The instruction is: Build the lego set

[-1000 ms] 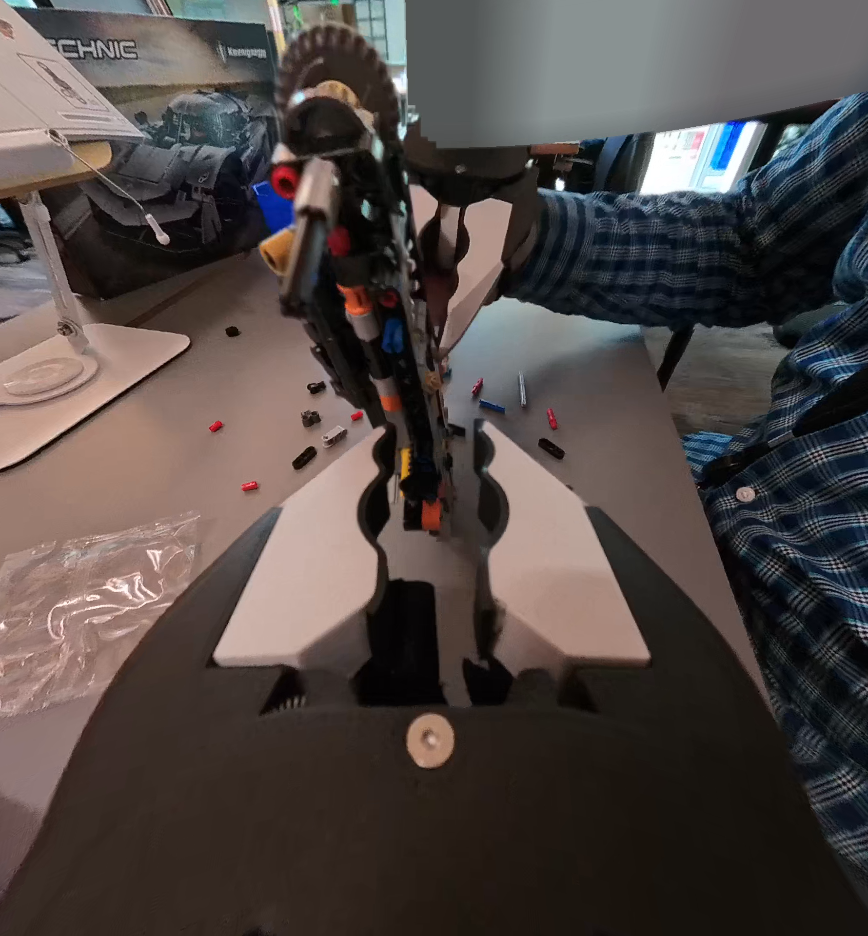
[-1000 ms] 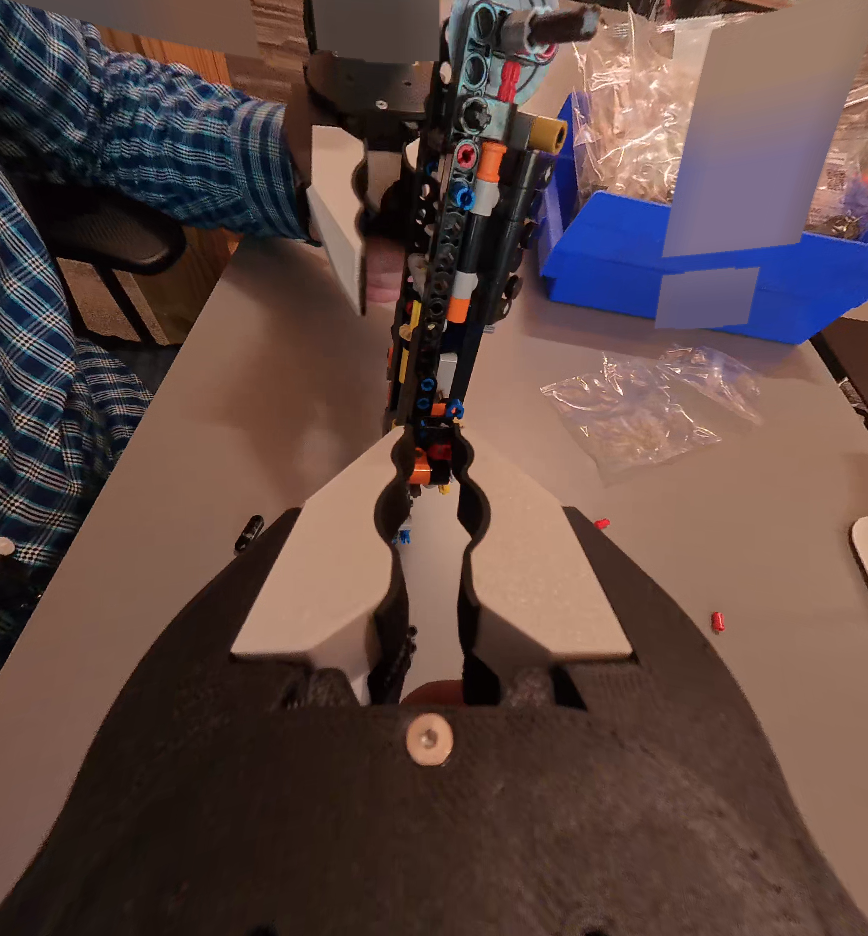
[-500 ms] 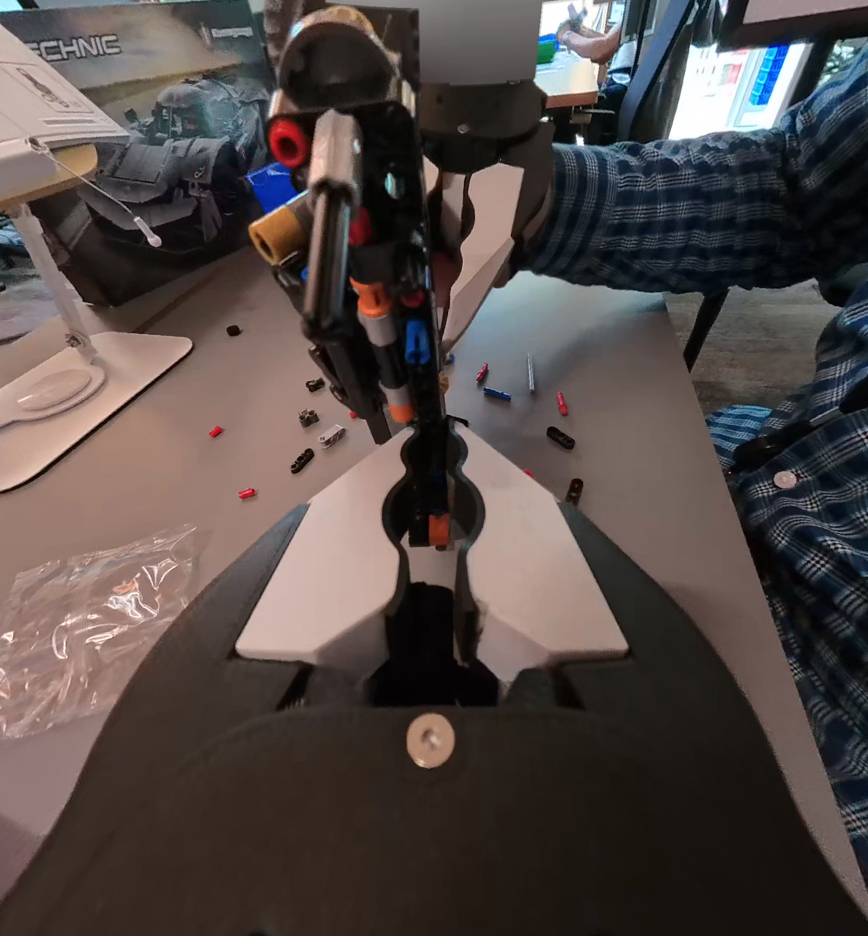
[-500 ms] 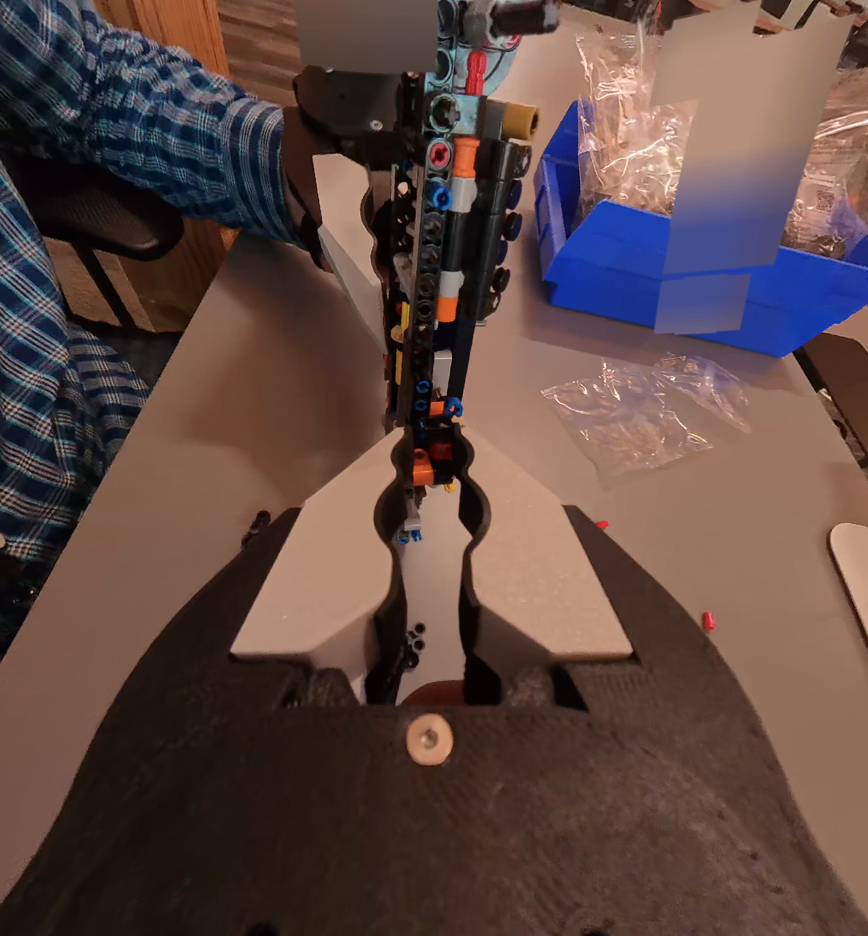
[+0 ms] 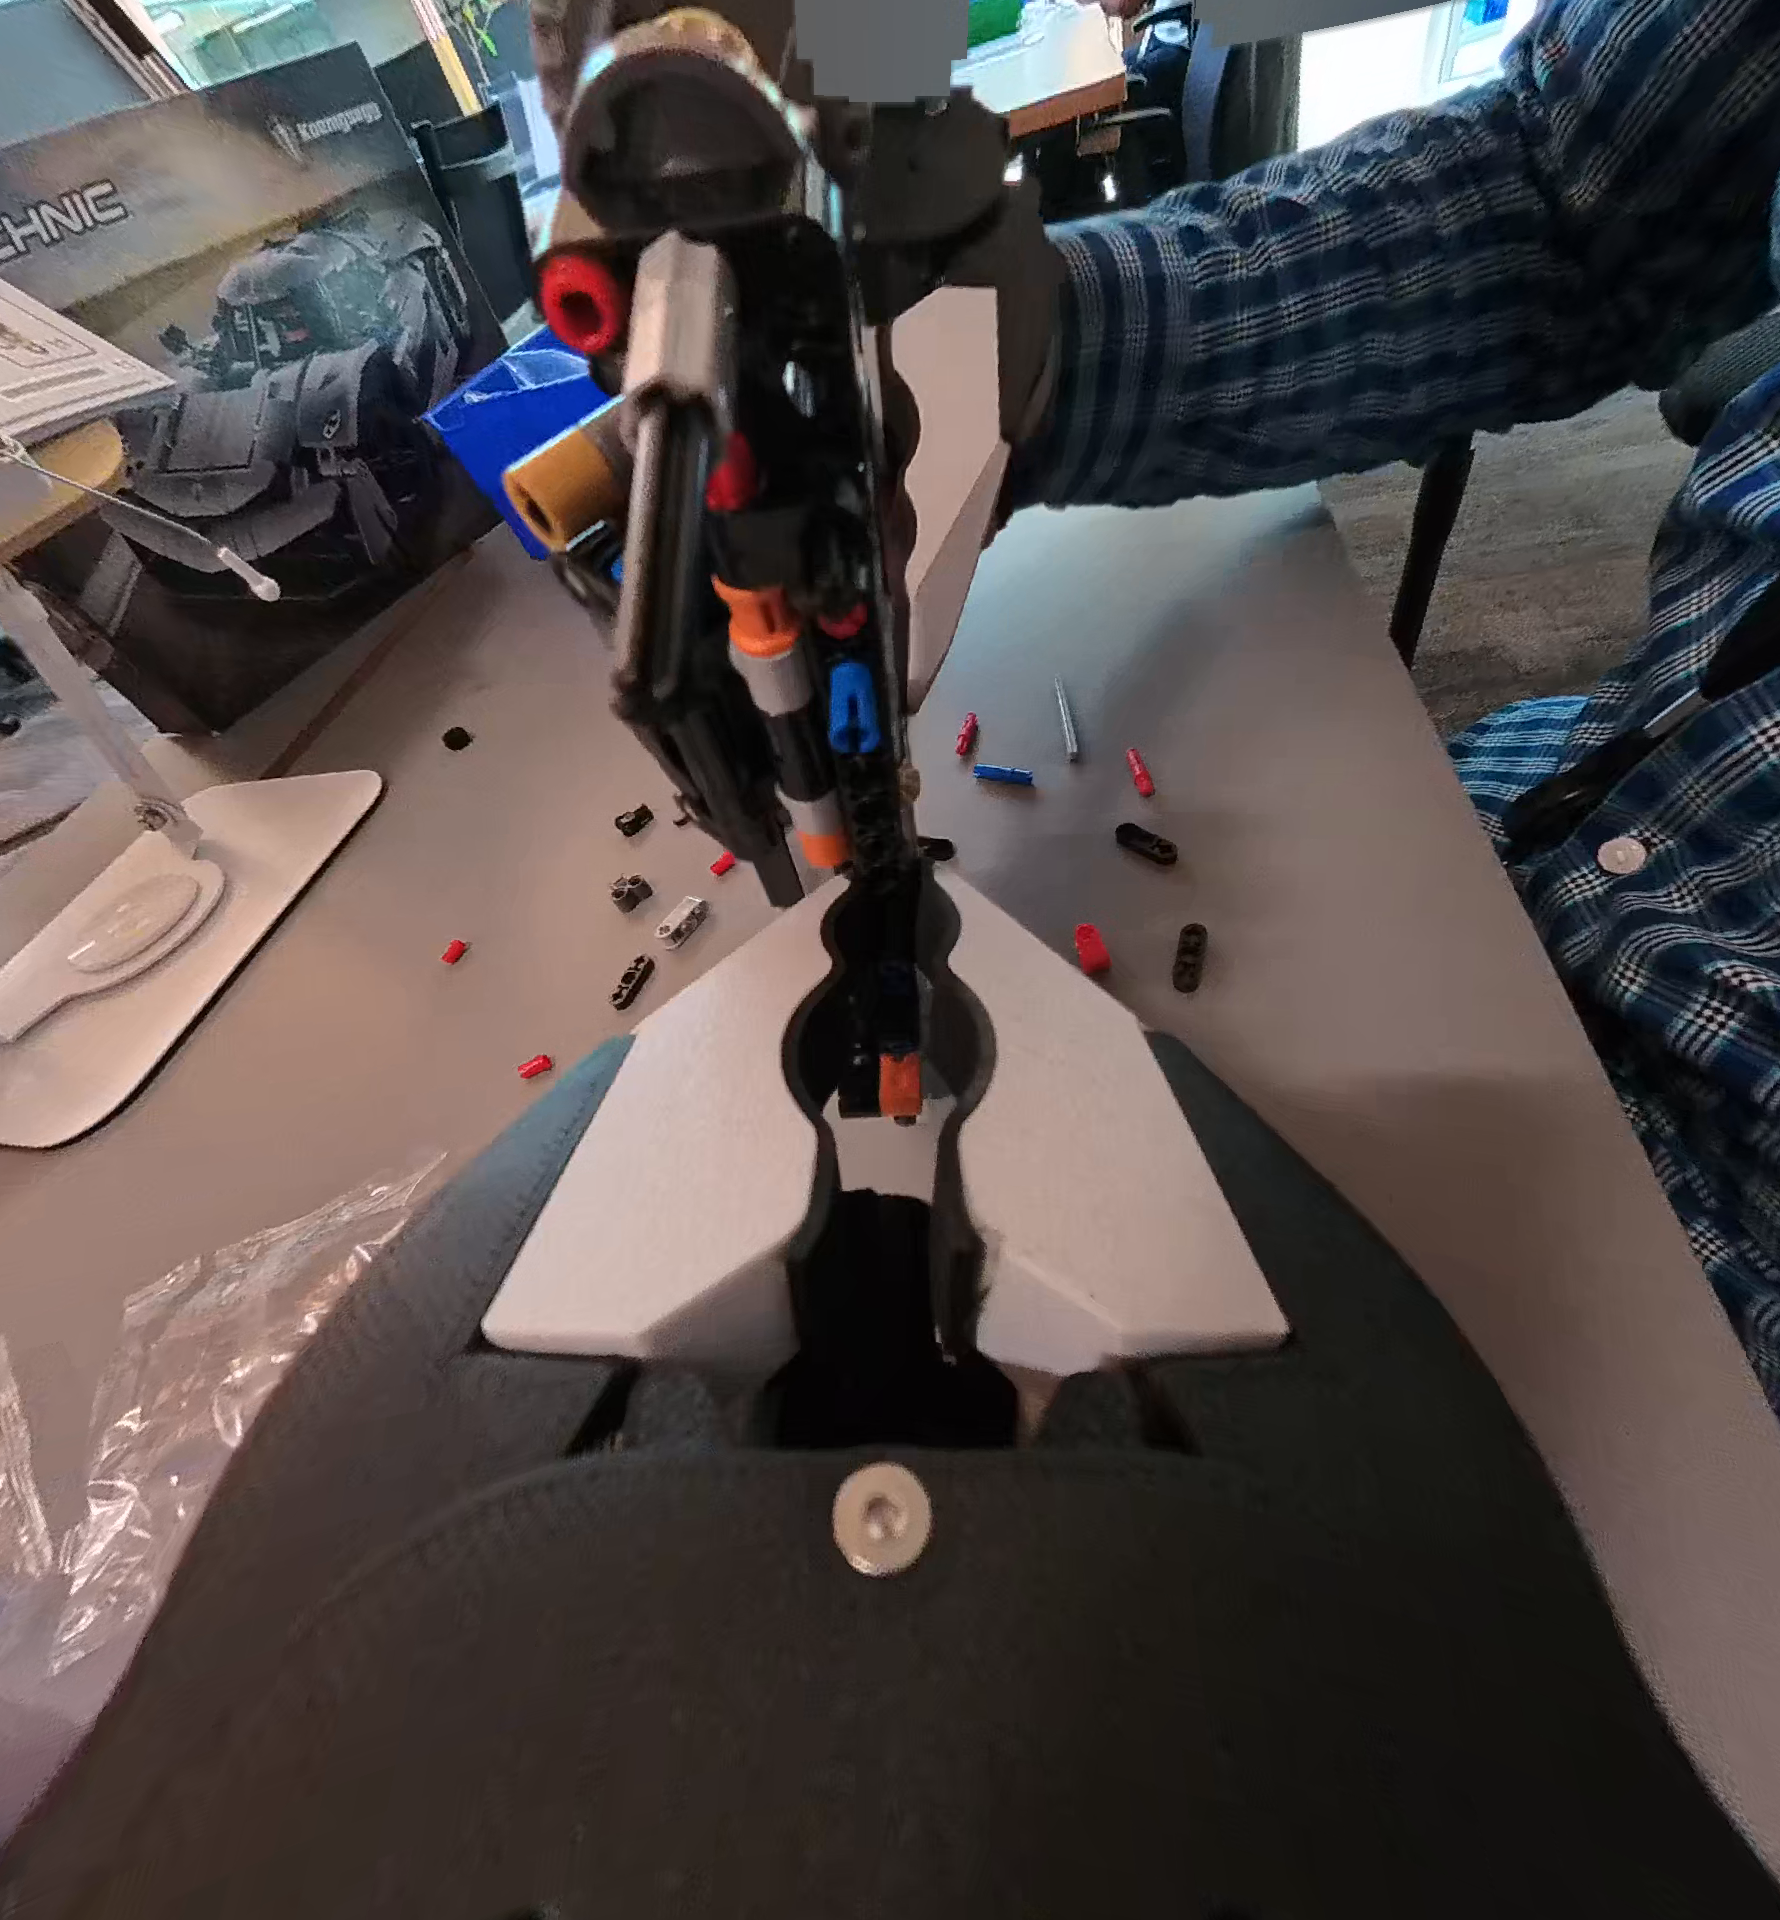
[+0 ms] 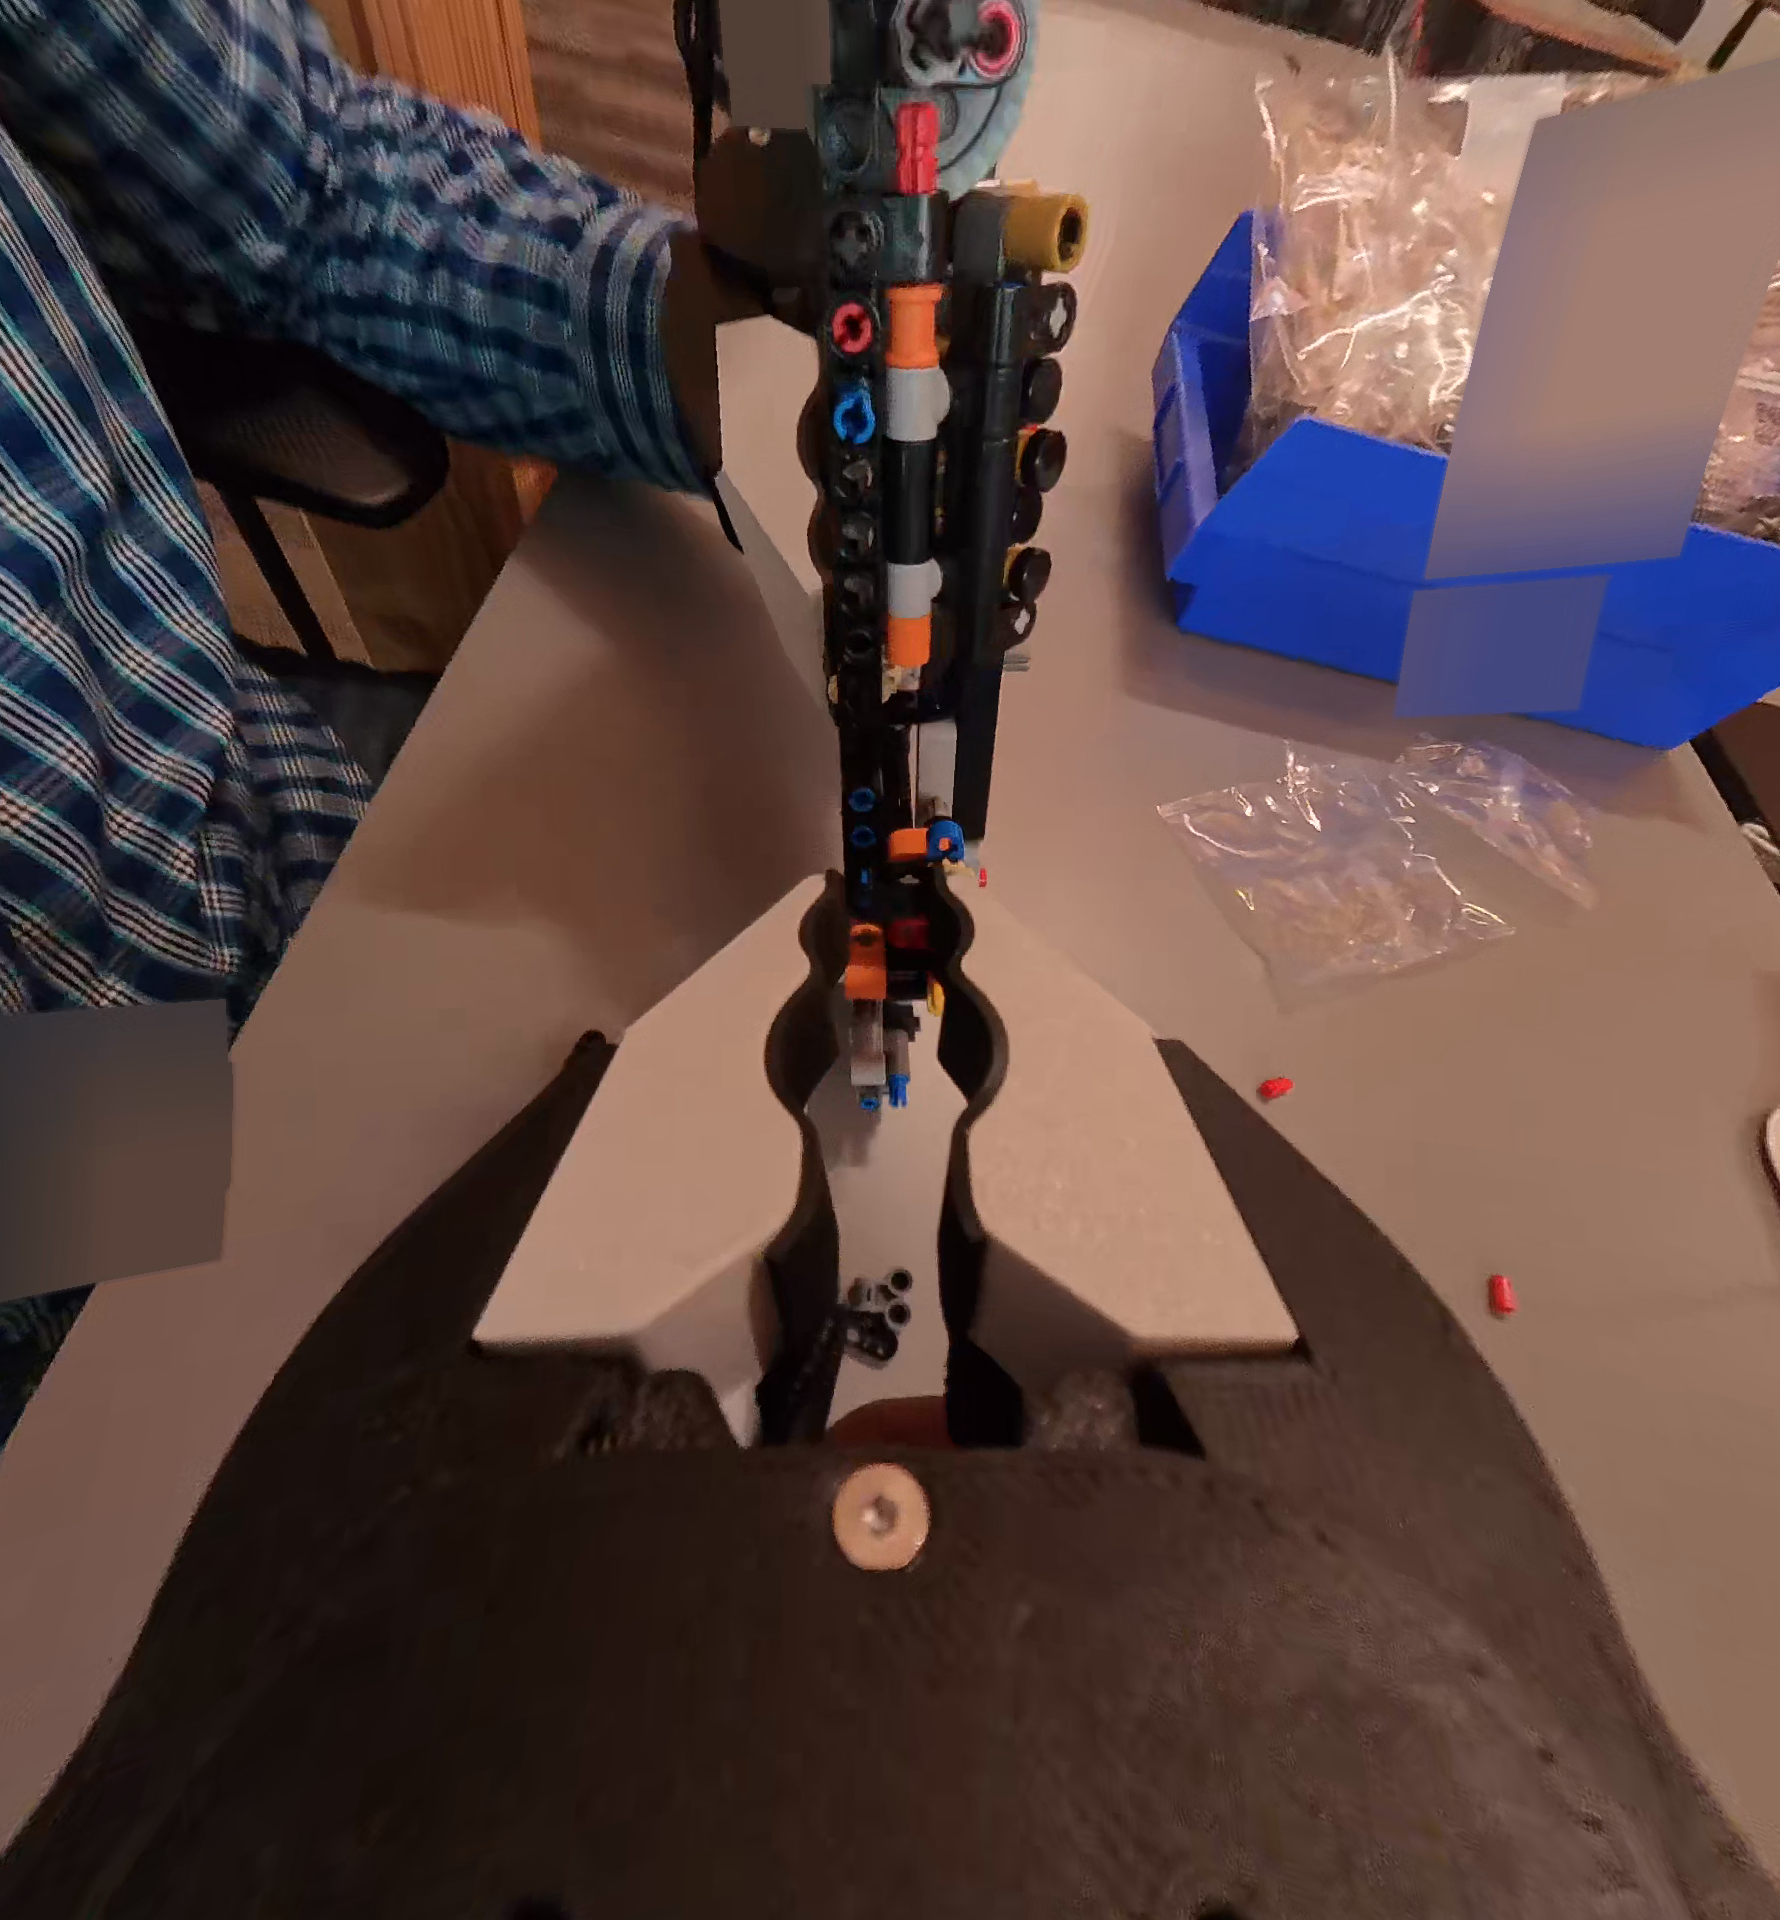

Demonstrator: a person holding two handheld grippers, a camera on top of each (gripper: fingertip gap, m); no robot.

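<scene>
A long black lego assembly (image 5: 761,582) with orange, red, blue and tan parts and a gear at its far end is held above the grey table (image 5: 1229,1039). My left gripper (image 5: 891,914) is shut on its near end, an orange piece between the jaws. The right gripper's finger (image 5: 953,457) shows behind the assembly. In the right wrist view my right gripper (image 6: 888,894) is shut on the assembly (image 6: 907,499) near an orange and a red piece. The left gripper is mostly hidden behind the assembly there.
Loose red, black, blue and grey pieces (image 5: 1140,842) lie on the table. A booklet stand (image 5: 86,935), the set's box (image 5: 262,312) and a clear bag (image 5: 138,1403) are at the left. A blue bin (image 6: 1385,582), another bag (image 6: 1385,862), small black pieces (image 6: 881,1309). A plaid sleeve (image 5: 1385,312). Across from one pair of fingers to the other is roughly 5 cm.
My left gripper was open around the assembly's end a second ago and has shut on it. The assembly has swung closer and more upright in both views.
</scene>
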